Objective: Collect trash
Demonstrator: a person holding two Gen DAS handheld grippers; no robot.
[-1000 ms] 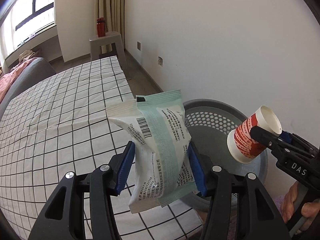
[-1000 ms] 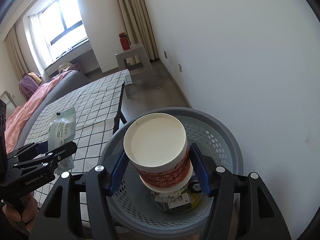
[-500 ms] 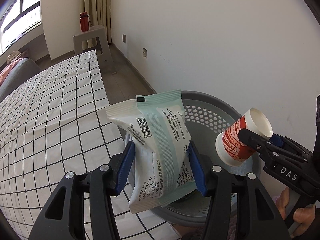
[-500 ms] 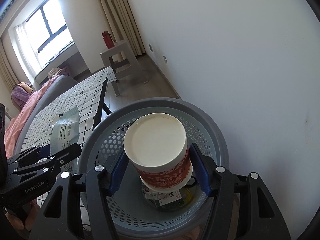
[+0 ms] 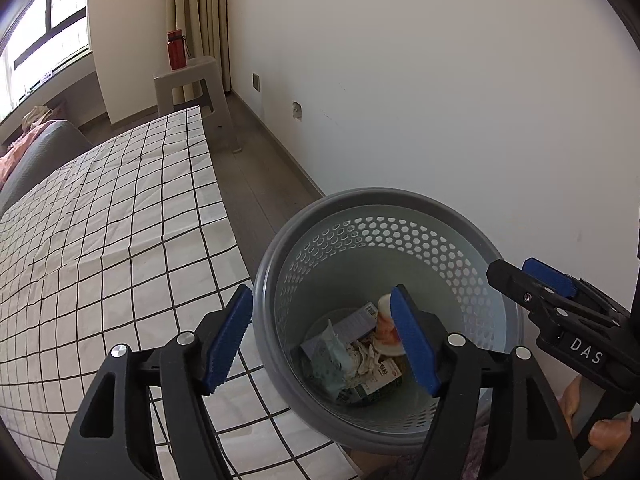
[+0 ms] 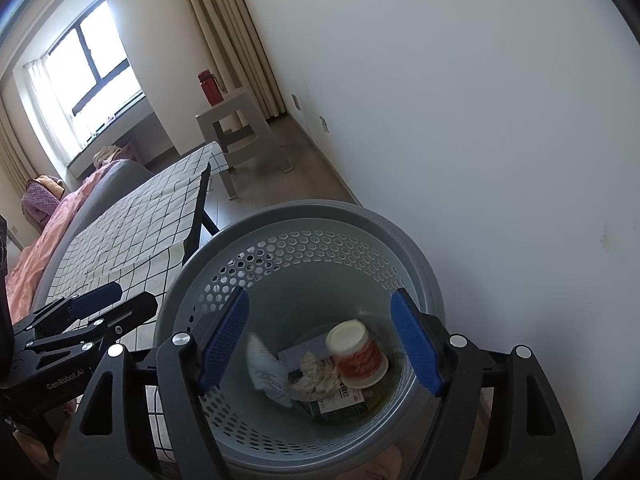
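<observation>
Cup (image 5: pixel 386 328) half hidden behind left jaws inside bin (image 5: pixel 460 216).

The basket (image 6: pixel 420 264) stands on the floor between the tabletop (image 5: pixel 100 248) on its left and the wall (image 6: pixel 480 120) on its right. In it the paper cup (image 6: pixel 358 354) lies on its side, right of the wrapper (image 6: pixel 266 372). Behind the tabletop a stool (image 5: pixel 188 80) carries a bottle (image 5: pixel 176 49).

A plain white wall (image 6: pixel 460 100) runs along dark wood flooring (image 5: pixel 260 168); beige curtains (image 6: pixel 236 32) hang beside a bright window (image 6: pixel 92 56); a grey stool (image 6: pixel 232 120) carries a red bottle (image 6: pixel 210 88); a checked cloth (image 5: pixel 100 240) covers the counter.
</observation>
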